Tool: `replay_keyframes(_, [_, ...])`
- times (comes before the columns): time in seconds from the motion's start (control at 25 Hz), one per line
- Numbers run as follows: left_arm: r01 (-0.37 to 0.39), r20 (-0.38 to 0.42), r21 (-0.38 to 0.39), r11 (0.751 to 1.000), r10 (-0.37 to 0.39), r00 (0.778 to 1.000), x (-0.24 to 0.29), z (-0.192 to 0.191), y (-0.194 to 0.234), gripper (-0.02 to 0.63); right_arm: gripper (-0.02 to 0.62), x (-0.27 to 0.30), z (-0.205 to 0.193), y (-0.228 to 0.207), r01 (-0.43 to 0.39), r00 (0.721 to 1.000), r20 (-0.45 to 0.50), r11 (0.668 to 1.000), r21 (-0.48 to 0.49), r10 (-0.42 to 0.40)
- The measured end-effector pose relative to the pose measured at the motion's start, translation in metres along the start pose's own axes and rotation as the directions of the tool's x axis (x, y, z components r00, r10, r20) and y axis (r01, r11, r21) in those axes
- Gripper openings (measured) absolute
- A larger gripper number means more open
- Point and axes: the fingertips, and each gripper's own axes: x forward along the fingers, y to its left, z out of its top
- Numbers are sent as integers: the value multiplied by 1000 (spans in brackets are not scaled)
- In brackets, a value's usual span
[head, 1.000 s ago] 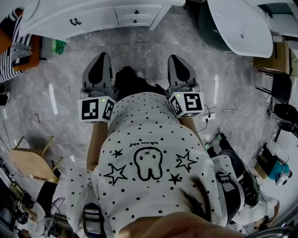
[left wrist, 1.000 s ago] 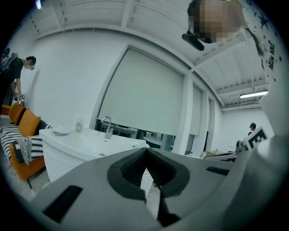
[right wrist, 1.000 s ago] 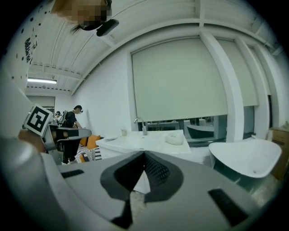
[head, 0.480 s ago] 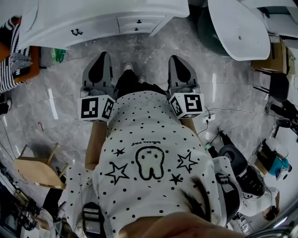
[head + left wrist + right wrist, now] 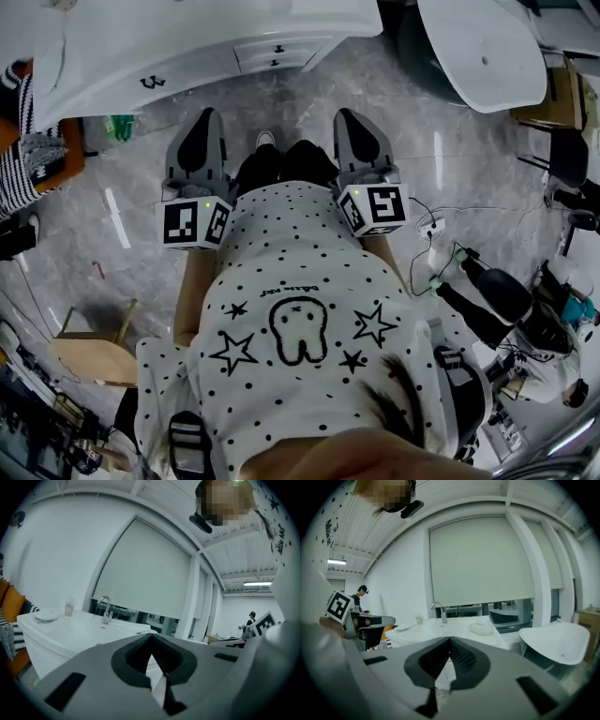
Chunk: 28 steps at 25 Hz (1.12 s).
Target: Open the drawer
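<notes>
A white vanity cabinet (image 5: pixel 187 37) stands ahead at the top of the head view, with two small drawers (image 5: pixel 275 54) with dark knobs stacked at its right end. My left gripper (image 5: pixel 207 114) and right gripper (image 5: pixel 348 114) are held side by side above the grey marble floor, short of the cabinet and touching nothing. Both are shut with nothing between the jaws. In the left gripper view the left gripper (image 5: pixel 151 638) points at the vanity top with its tap (image 5: pixel 106 609). In the right gripper view the right gripper (image 5: pixel 449 641) faces the same counter (image 5: pixel 440 631).
A white bathtub (image 5: pixel 483 56) stands at the upper right. A wooden stool (image 5: pixel 89 352) is at the lower left, a striped cloth on an orange seat (image 5: pixel 23 155) at the left edge. Cables and devices (image 5: pixel 487 291) lie on the floor at the right.
The vanity and its drawers have come nearer in the head view as the person steps forward. Both grippers were carried along, still shut and side by side.
</notes>
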Motion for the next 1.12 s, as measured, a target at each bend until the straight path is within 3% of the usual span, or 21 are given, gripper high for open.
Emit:
replay_keyframes(0.48, [-21, -20, -9, 1000, 20, 1000, 55, 1, -22, 3, 14, 20, 11, -58, -4, 1000, -18, 1000, 12, 4])
replay_keyframes(0.8, [-102, 20, -21, 995, 103, 995, 137, 4, -63, 5, 14, 57, 28, -156, -68, 997, -30, 998, -3, 67])
replay_keyframes(1.12, [-184, 56, -32, 982, 186, 981, 122, 4, -52, 4, 14, 70, 33, -148, -151, 988, -28, 987, -47, 150])
